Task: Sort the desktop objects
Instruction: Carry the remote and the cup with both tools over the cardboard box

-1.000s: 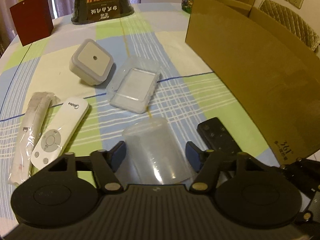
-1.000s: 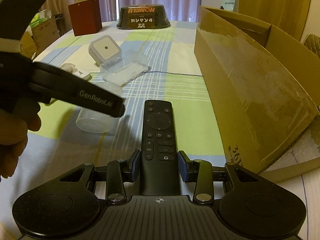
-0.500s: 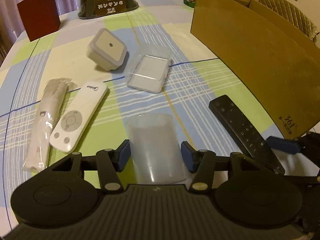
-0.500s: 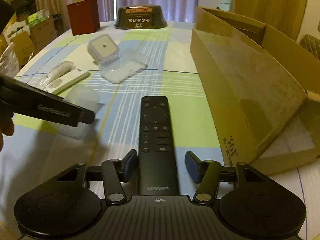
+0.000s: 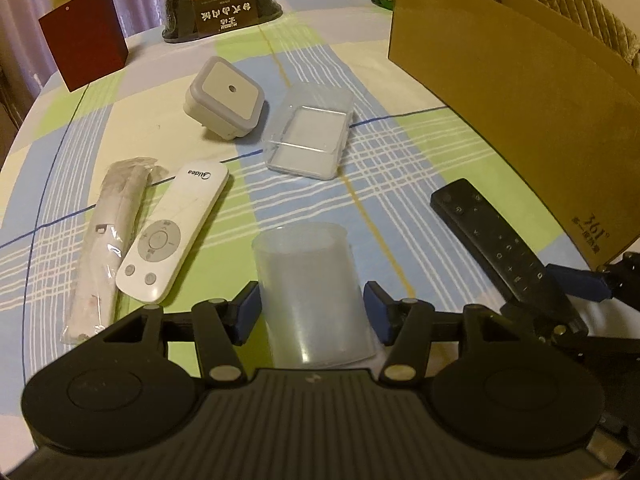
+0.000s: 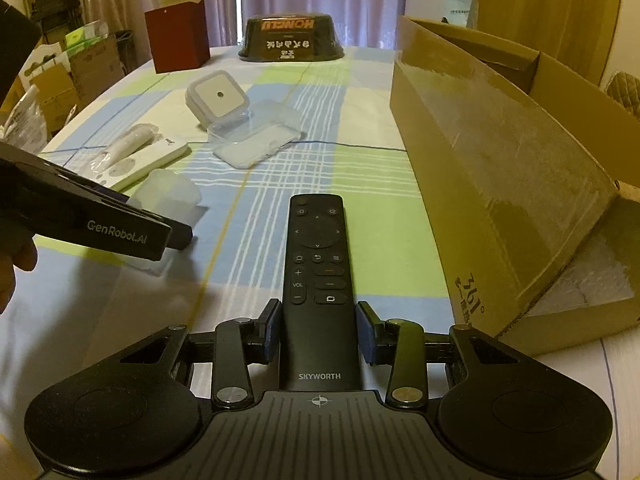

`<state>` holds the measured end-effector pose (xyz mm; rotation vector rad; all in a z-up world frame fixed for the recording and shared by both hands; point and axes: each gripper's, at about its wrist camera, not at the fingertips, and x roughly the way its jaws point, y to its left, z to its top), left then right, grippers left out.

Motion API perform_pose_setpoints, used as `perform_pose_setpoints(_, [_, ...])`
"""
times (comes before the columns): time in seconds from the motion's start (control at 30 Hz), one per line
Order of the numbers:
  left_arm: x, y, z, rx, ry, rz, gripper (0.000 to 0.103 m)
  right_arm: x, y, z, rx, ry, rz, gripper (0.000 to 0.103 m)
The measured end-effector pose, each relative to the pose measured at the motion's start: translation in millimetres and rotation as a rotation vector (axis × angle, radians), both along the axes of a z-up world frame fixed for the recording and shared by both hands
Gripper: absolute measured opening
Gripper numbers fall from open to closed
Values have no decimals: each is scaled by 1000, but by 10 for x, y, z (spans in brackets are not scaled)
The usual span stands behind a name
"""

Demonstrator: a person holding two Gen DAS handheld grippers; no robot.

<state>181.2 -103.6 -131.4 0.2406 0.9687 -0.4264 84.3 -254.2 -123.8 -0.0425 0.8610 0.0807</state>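
The left gripper (image 5: 311, 312) has its blue-padded fingers spread on either side of a clear plastic cup (image 5: 310, 292) lying on its side on the checked tablecloth (image 5: 400, 152); the left pad sits right at the cup's wall and the right pad just beside it, and whether either actually presses the plastic cannot be told. The cup's open mouth points away from the gripper. Ahead and to the left lie a white remote (image 5: 172, 236) and, just left of it, a white item sealed in a plastic bag (image 5: 108, 236). Farther ahead are a square white night light (image 5: 224, 98) and a clear plastic case (image 5: 310, 134), close together. A red box (image 5: 84, 50) and a dark packaged container (image 5: 222, 10) stand at the far edge. The right gripper (image 6: 319, 336) straddles the near end of a black remote (image 6: 318, 280), which lies flat and runs straight away from it; the fingers are apart with narrow gaps on both sides, not clamping it. A large open cardboard box (image 6: 500, 168) stands just to the right of that remote, and the left gripper's body shows to the left with a hand (image 6: 14, 264) behind it.
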Motion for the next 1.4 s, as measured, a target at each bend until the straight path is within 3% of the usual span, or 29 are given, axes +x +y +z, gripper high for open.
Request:
perform_pose_setpoints(0.4, [-58, 81, 98, -25, 0, 4, 49, -61, -11, 118, 28, -3, 10, 38])
perform_pose_setpoints(1.03, [-255, 125, 572, -74, -53, 7, 49, -248, 55, 592, 17, -95, 40, 38])
perform_pose_setpoints(1.2, [-258, 101, 707, -84, -70, 3, 49, -244, 51, 828, 26, -152, 39, 38])
perform_pose_setpoints(1.4, [-213, -91, 1070, -108, -132, -32, 49, -185, -166, 1262, 27, -264, -3, 38])
